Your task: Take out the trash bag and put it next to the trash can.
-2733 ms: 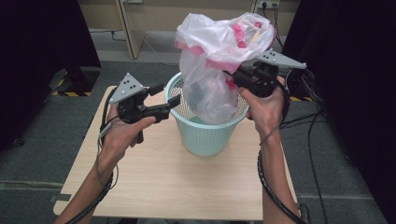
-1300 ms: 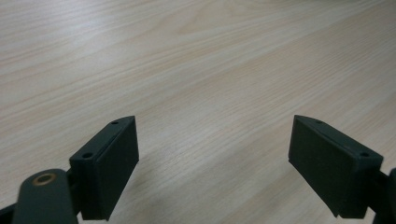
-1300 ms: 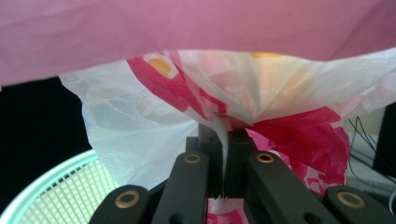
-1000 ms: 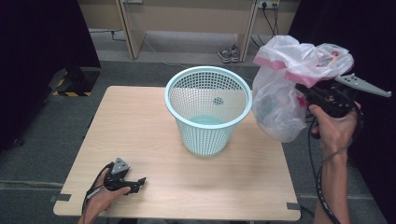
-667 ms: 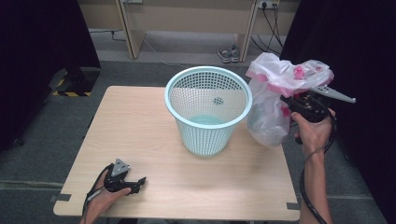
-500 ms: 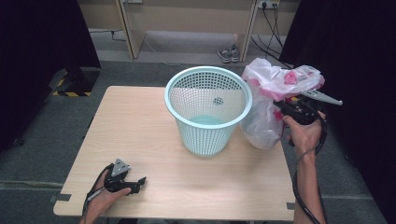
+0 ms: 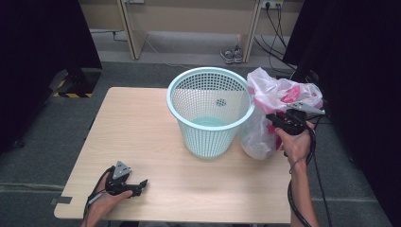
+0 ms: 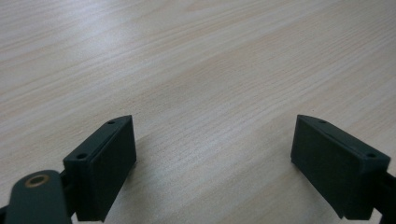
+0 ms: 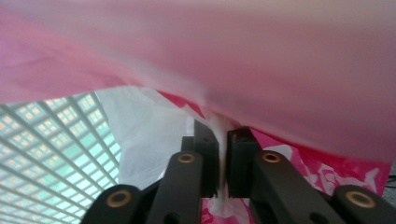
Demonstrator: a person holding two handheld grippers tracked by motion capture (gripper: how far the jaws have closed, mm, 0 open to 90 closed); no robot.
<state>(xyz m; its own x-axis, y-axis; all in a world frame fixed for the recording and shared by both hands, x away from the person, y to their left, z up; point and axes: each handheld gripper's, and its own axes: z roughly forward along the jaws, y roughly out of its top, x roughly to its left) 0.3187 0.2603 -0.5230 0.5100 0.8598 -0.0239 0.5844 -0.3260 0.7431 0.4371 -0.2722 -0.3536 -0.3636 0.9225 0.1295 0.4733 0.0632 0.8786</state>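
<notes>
Plastic bag is pinched between the right claw's closed jaws beside the basket, apparently set down for release, while the left claw rests wide open, empty.

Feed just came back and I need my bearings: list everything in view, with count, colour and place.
table: one, light wood, centre
basket: one, pale teal mesh, upright on the table
plastic bag: one, clear with pink print, right of the basket at the table's right edge
shoes: one pair, grey, on the floor beyond the table
left gripper: black, open, low at the table's near-left corner
right gripper: black, shut on the plastic bag
</notes>
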